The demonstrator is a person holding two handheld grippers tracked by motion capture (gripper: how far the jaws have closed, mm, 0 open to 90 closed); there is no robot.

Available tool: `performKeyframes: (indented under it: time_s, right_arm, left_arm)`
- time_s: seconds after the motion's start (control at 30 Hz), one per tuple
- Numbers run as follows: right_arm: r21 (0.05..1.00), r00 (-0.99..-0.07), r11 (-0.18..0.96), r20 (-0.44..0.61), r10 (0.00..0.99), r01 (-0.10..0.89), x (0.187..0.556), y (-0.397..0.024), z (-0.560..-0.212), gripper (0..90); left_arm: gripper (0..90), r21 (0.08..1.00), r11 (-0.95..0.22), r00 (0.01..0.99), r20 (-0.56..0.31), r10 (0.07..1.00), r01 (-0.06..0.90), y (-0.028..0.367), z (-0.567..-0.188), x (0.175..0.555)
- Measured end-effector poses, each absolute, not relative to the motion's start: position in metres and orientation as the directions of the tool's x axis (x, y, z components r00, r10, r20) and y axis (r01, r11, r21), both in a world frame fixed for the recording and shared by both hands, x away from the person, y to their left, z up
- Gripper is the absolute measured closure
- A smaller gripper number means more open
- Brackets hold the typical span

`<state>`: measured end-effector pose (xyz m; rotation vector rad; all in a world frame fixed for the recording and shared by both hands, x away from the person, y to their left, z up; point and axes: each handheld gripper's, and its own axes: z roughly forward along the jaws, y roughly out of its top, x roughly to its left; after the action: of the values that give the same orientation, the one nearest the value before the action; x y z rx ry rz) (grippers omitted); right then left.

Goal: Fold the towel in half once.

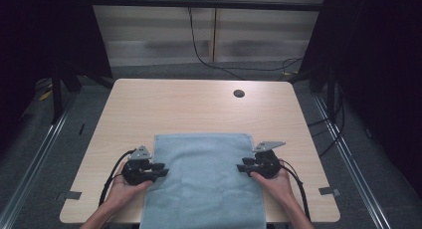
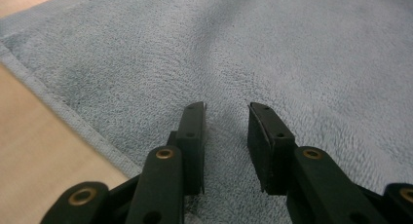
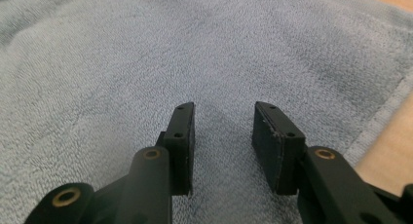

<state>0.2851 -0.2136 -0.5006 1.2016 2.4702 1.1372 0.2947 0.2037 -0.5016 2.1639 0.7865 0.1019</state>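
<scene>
Your left gripper (image 1: 160, 170) sits over the towel's left edge, jaws apart and empty. The pale blue terry towel (image 1: 204, 179) lies flat on the wooden surface (image 1: 189, 104), its near end cut off below. Your right gripper (image 1: 242, 166) mirrors it, jaws apart.

- The high view is dim and soft; the table (image 1: 199, 107) is the one well-lit area, and everything around it falls off into near black.
- Light falls from above the table, with no glare on its top.
- The towel (image 1: 204, 179) shows only faint shading in its folds.
- In both gripper views the towel pile is fairly sharp just ahead of the jaws and blurs toward the far edge.
- The jaw bases at the bottom are out of focus.
- A soft shadow lies on the towel between the jaws.
</scene>
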Motion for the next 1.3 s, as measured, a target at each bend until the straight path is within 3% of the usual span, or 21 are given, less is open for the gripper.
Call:
performKeyframes:
  time_s: [0.23, 0.3, 0.63, 0.9, 0.97, 1.13, 1.17, 1.2, 1.3]
  right_arm:
    - [0.674, -0.693, 0.444, 0.141, 0.707, 0.590, 0.257, -0.206, -0.496, 59.9]
    - [0.661, -0.691, 0.430, 0.189, 0.697, 0.615, 0.256, -0.207, -0.494, 54.2]
    - [0.718, -0.583, 0.321, 0.144, 0.799, 0.618, 0.328, -0.228, -0.492, 46.0]
    - [0.739, -0.551, 0.305, 0.106, 0.828, 0.601, 0.339, -0.223, -0.506, 42.0]
    - [0.724, -0.572, 0.371, 0.040, 0.819, 0.582, 0.334, -0.215, -0.507, 48.7]
    - [0.724, -0.594, 0.371, 0.067, 0.802, 0.582, 0.332, -0.215, -0.506, 78.1]
    - [0.724, -0.594, 0.371, 0.067, 0.802, 0.582, 0.332, -0.215, -0.506, 78.1]
    - [0.720, -0.601, 0.366, 0.087, 0.795, 0.589, 0.332, -0.217, -0.505, 83.8]
    - [0.717, -0.600, 0.354, 0.111, 0.792, 0.600, 0.331, -0.217, -0.505, 84.7]
  left_arm:
    - [67.7, 0.711, -0.491, 0.819, -0.211, 0.534, 0.503, 0.210, -0.500, 0.274]
    - [67.6, 0.710, -0.503, 0.830, -0.209, 0.518, 0.492, 0.213, -0.500, 0.269]
    - [68.1, 0.712, -0.497, 0.827, -0.212, 0.521, 0.496, 0.211, -0.500, 0.272]
    - [62.7, 0.706, -0.485, 0.820, -0.245, 0.517, 0.516, 0.211, -0.500, 0.274]
    - [60.7, 0.702, -0.486, 0.820, -0.253, 0.514, 0.521, 0.210, -0.497, 0.277]
    - [55.0, 0.743, -0.433, 0.801, -0.227, 0.553, 0.510, 0.215, -0.484, 0.297]
    - [54.8, 0.743, -0.433, 0.801, -0.227, 0.553, 0.510, 0.215, -0.484, 0.297]
    - [54.5, 0.753, -0.425, 0.796, -0.212, 0.567, 0.503, 0.216, -0.483, 0.304]
    - [53.4, 0.751, -0.396, 0.761, -0.214, 0.612, 0.529, 0.221, -0.483, 0.332]
